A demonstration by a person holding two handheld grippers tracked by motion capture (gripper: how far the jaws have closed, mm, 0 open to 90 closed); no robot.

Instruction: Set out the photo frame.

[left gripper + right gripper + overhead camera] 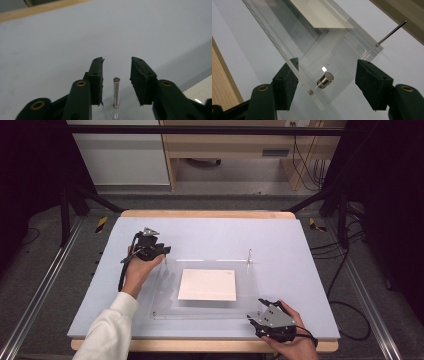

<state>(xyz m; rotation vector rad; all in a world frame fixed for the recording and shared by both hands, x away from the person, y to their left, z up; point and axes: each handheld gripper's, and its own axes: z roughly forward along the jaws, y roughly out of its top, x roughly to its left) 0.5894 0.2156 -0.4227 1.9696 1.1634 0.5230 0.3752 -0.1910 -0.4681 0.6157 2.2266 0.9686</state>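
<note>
I hold my left gripper (159, 251) at the far-left corner of the clear acrylic plate (165, 285), which lies on the blue-grey mat (280, 240). Its jaws stand spread on either side of an upright steel pin (116, 92), touching neither pad. My right gripper (256, 318) sits at the plate's near-right corner, jaws likewise spread around a short metal stud (325, 80). A white sheet (207, 285) lies at the plate's centre, apparently beneath the acrylic. A thin pin (249, 256) rises at the far-right corner.
</note>
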